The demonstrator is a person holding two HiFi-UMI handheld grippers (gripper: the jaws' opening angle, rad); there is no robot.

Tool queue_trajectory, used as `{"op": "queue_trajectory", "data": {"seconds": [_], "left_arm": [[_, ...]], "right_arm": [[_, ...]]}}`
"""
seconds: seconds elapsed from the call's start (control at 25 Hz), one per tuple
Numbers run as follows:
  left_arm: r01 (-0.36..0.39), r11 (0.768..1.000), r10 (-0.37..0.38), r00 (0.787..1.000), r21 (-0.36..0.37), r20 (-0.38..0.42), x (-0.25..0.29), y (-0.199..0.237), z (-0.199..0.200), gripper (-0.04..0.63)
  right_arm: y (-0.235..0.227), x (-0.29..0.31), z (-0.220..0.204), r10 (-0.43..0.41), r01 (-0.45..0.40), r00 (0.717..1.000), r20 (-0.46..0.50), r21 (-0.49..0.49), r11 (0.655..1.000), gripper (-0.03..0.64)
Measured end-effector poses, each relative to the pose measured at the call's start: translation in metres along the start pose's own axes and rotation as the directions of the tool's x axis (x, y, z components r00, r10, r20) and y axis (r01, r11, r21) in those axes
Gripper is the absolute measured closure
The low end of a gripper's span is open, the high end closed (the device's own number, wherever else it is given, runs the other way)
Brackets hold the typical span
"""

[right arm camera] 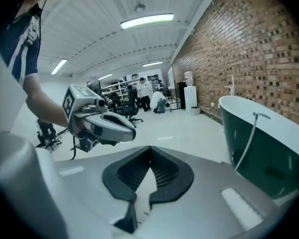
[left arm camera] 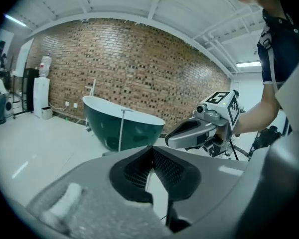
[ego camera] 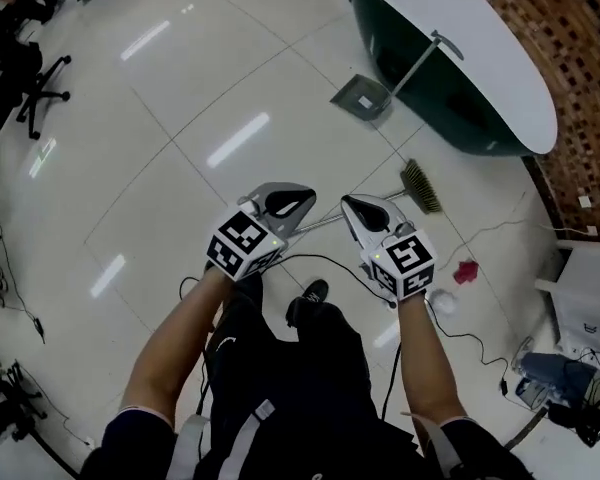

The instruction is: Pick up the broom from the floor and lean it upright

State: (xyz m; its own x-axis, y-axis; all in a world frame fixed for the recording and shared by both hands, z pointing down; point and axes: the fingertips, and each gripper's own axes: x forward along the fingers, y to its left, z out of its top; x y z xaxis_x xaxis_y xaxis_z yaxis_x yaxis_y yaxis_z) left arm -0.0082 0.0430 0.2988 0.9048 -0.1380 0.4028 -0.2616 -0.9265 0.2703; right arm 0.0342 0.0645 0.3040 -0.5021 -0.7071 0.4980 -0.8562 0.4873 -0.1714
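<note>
Closed and empty, the left hand-held gripper (ego camera: pixel 292 206) and right hand-held gripper (ego camera: pixel 360 211) are hovering just above the broom (ego camera: pixel 420 186) lying on the floor (ego camera: pixel 180 168); opening both before closing on it is looking wisest.

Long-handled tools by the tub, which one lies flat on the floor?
The broom, flat on the floor with straw-coloured bristles; the dustpan instead stands with its handle leaning against the green tub.

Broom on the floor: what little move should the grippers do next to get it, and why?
Probably open the right gripper's jaws first. The broom lies flat on the floor, its handle running just below the right gripper and the left gripper. Both have their jaws shut on nothing, so neither could close around the handle.
</note>
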Motion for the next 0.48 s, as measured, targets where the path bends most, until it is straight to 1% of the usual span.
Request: {"op": "queue_trajectory", "data": {"seconds": [0.12,0.2,0.28,0.36,0.48], "left_arm": [[-0.082,0.996,0.081,0.996,-0.032,-0.032,-0.006,0.046,-0.052,0.594],[-0.115,0.992,0.112,0.992,-0.057,-0.051,-0.005,0.068,-0.091,0.594],[-0.128,0.989,0.123,0.99,-0.075,-0.072,0.005,0.087,-0.13,0.594],[-0.127,0.989,0.12,0.989,-0.077,-0.091,0.02,0.104,-0.168,0.594],[-0.122,0.989,0.114,0.988,-0.079,-0.101,0.047,0.126,-0.221,0.594]], "right_arm": [[0.008,0.057,-0.033,0.082,-0.086,0.994,-0.074,-0.05,0.995,0.611],[0.015,0.092,-0.063,0.136,-0.147,0.982,-0.128,-0.078,0.986,0.611],[0.018,0.125,-0.098,0.184,-0.205,0.966,-0.182,-0.105,0.973,0.611],[0.02,0.155,-0.136,0.222,-0.257,0.948,-0.229,-0.134,0.957,0.611],[0.021,0.195,-0.201,0.274,-0.342,0.911,-0.308,-0.191,0.92,0.611]]}}
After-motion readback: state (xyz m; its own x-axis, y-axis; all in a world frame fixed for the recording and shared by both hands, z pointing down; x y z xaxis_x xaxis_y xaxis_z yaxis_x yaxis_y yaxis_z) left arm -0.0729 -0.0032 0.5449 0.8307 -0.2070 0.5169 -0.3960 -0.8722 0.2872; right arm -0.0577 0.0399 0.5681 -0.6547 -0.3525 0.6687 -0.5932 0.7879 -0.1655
